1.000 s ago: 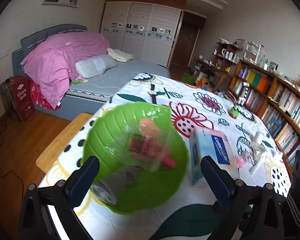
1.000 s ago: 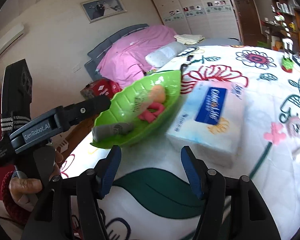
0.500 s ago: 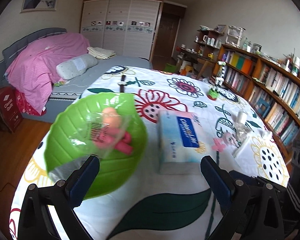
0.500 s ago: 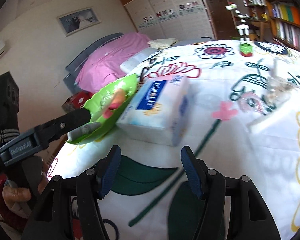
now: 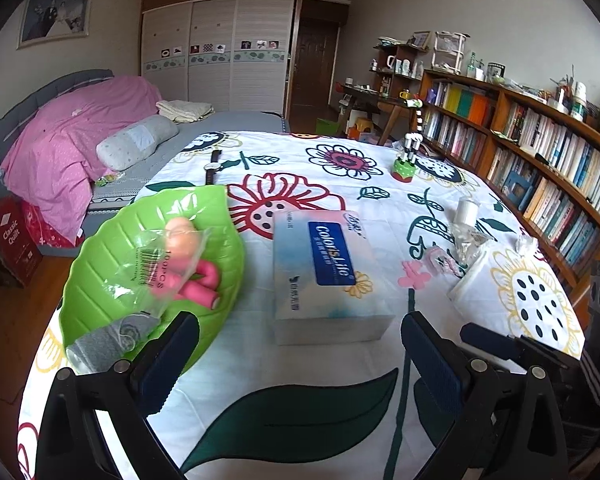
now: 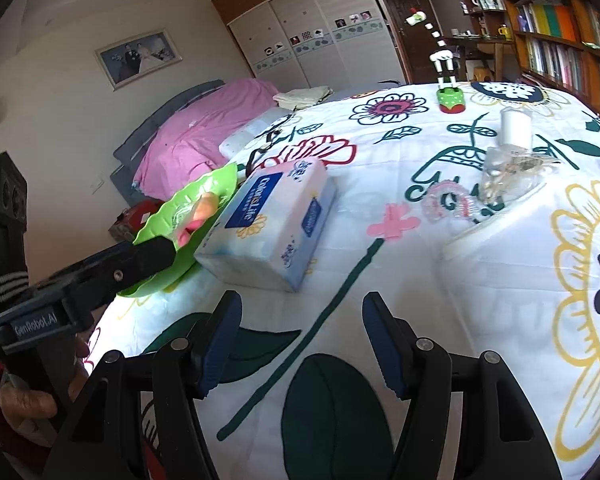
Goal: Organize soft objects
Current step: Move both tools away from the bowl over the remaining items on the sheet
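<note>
With both claws open and empty, left claw (image 5: 300, 360) and right claw (image 6: 300, 344), treat tissue pack (image 5: 326, 270) as light, squashy, slick-wrapped. Lies on table (image 5: 300, 364) at 12 o'clock, beside green dish (image 5: 112, 264). Grip across long sides, gently.

Both wrist views look down, probably close, sharing the tissue pack (image 5: 328, 276) (image 6: 268, 224).

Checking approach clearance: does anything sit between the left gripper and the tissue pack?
Nothing visible does. The left gripper is open, with only bare tablecloth before the tissue pack; the green leaf dish lies off to its left.
</note>
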Motion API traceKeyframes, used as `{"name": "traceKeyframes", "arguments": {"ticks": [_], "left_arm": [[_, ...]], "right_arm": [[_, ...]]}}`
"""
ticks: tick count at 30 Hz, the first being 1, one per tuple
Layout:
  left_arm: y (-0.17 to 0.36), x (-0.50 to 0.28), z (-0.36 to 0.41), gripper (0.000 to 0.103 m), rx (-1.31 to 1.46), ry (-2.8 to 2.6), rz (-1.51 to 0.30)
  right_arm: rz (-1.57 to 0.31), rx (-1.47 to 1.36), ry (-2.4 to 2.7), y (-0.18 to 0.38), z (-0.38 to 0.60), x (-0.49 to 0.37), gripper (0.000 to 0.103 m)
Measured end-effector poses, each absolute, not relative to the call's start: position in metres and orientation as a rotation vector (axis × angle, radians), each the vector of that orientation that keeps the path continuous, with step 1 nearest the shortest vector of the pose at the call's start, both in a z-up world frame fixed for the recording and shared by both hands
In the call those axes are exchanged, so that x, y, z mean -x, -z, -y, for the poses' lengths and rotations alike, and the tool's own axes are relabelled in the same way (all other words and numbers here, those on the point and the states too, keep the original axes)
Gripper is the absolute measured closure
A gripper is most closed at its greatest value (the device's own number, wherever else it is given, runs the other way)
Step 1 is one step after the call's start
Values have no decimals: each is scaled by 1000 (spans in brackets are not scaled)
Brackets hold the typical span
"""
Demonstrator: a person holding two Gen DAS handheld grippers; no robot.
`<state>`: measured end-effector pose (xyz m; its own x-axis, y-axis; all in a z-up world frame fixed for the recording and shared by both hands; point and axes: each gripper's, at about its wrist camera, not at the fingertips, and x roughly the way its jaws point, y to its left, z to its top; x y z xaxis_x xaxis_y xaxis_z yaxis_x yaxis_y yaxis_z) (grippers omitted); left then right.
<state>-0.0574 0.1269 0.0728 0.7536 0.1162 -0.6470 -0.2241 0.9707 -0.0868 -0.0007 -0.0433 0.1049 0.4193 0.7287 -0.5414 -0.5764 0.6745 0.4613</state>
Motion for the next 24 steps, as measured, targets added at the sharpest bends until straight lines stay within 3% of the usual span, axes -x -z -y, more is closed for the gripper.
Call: {"name": "traceKeyframes", "arguments": {"ticks": [24], "left_arm": [[-70,25,-64,0,57,-69,-724]], "right_arm": [[-768,-285,-646,-99,115,-25,39]]}}
